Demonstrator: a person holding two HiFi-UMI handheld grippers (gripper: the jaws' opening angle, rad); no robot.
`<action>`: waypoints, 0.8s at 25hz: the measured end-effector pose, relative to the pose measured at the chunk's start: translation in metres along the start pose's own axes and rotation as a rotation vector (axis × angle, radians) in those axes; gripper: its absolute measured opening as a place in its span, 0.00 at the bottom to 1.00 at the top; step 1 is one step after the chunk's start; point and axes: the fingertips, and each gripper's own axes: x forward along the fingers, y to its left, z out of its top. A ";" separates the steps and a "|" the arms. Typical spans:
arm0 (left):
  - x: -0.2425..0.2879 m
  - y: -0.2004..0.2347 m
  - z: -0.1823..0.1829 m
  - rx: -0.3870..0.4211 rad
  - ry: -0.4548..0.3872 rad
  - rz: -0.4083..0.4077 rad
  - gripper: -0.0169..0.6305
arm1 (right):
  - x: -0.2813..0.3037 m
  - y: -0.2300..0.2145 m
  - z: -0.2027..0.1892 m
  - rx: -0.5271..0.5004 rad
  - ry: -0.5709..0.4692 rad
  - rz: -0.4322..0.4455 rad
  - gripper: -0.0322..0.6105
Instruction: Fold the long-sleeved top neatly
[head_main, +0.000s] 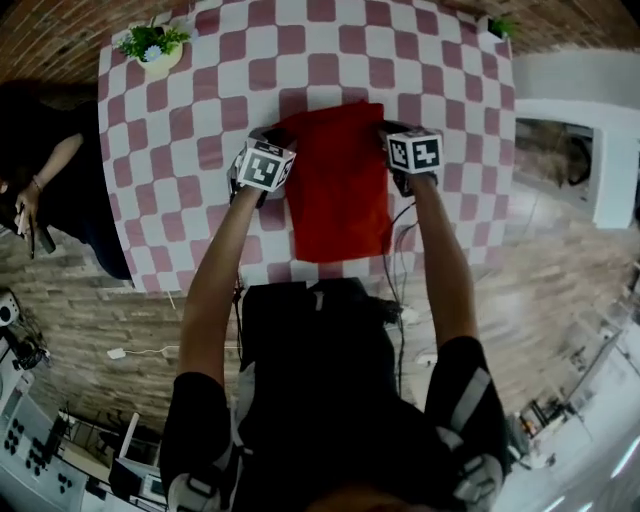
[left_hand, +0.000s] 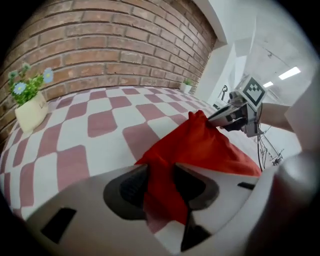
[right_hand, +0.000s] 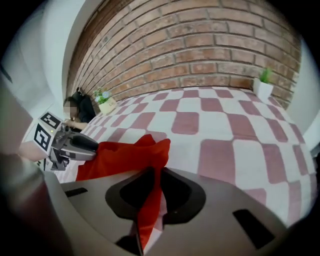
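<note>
The red long-sleeved top lies partly folded on the checked tablecloth, reaching toward the table's near edge. My left gripper is shut on the top's far left corner, and red cloth runs between its pads. At the far right corner my right gripper is shut on the cloth too, a red fold pinched between its pads. Each gripper view shows the other gripper across a raised stretch of fabric.
A white pot with flowers stands at the table's far left corner, and a small potted plant at the far right. A seated person is left of the table. A white cabinet stands to the right. A brick wall is behind.
</note>
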 end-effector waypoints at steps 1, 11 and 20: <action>0.004 -0.003 0.009 0.012 -0.004 -0.001 0.27 | -0.004 -0.008 -0.005 0.026 -0.012 -0.006 0.14; 0.024 -0.016 0.028 0.076 -0.011 0.006 0.28 | -0.017 -0.030 -0.025 0.095 -0.053 -0.041 0.14; 0.015 -0.019 0.029 0.119 -0.013 -0.011 0.28 | -0.026 -0.025 -0.016 -0.036 -0.032 0.000 0.24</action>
